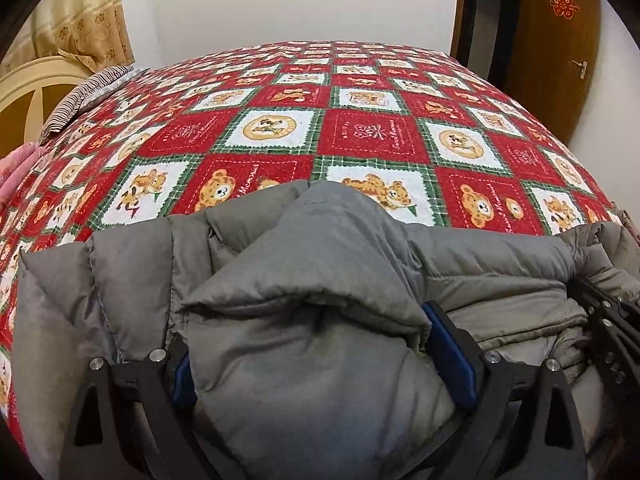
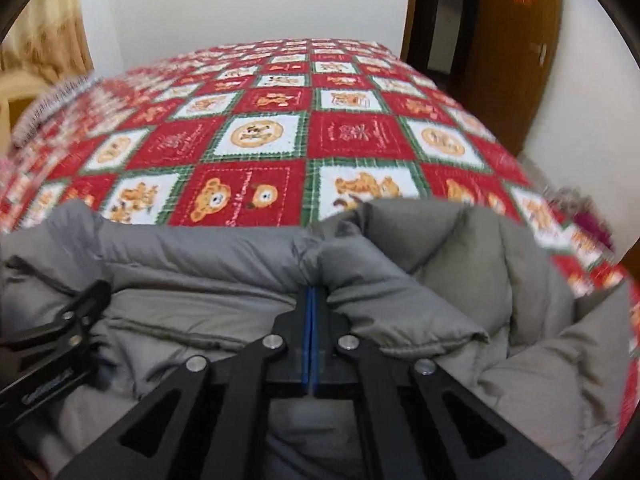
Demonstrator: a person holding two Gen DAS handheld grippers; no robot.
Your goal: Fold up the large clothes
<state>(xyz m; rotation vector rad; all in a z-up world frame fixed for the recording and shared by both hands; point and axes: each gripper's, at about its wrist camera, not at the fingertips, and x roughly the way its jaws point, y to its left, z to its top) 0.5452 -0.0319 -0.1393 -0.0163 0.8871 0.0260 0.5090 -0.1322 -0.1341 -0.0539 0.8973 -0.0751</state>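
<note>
fingers of the left gripper (image 1: 316, 354) straddle a thick fold of grey puffer jacket (image 1: 304, 264); right gripper (image 2: 313, 312) pinches its edge, on the bed quilt (image 1: 360, 136).

A grey puffer jacket (image 1: 320, 280) lies bunched on the bed's near edge.

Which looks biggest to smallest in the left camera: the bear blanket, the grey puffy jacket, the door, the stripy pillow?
1. Bear blanket and grey puffy jacket: alike; jacket is nearer.
2. Door.
3. Stripy pillow.
</note>
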